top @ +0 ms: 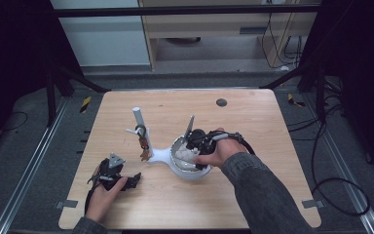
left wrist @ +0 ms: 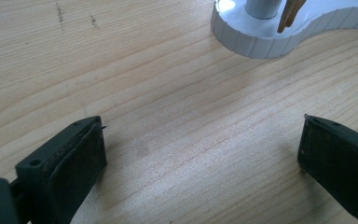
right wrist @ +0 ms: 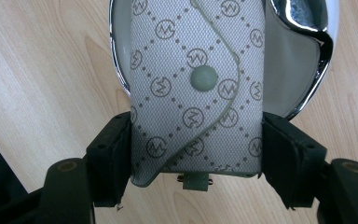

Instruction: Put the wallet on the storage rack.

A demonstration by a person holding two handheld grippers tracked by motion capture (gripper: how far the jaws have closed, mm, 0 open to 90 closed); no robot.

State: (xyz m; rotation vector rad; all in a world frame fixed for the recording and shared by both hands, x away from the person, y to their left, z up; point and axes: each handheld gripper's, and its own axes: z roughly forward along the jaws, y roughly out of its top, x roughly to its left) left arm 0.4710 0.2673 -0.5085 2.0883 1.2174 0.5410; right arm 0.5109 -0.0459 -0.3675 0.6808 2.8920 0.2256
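Note:
A grey pouch [right wrist: 196, 93] printed with small round logos and closed by a snap stud lies lengthwise between the jaws of my right gripper [right wrist: 196, 140], whose pads press on both of its sides. Under and behind it is a shiny, chrome-rimmed dish [right wrist: 324, 46]. From above, the right gripper [top: 189, 150] points down into that dish [top: 187, 171], which is part of a white stand. My left gripper [top: 130, 181] rests low on the table at the front left, and its jaws [left wrist: 200, 154] are open with bare wood between them.
The white stand has an upright pole [top: 139, 119] with a hook from which a small brown item [top: 144, 147] hangs. Its rounded base [left wrist: 261, 39] lies just beyond the left gripper. A dark round spot [top: 221, 102] marks the table's far side.

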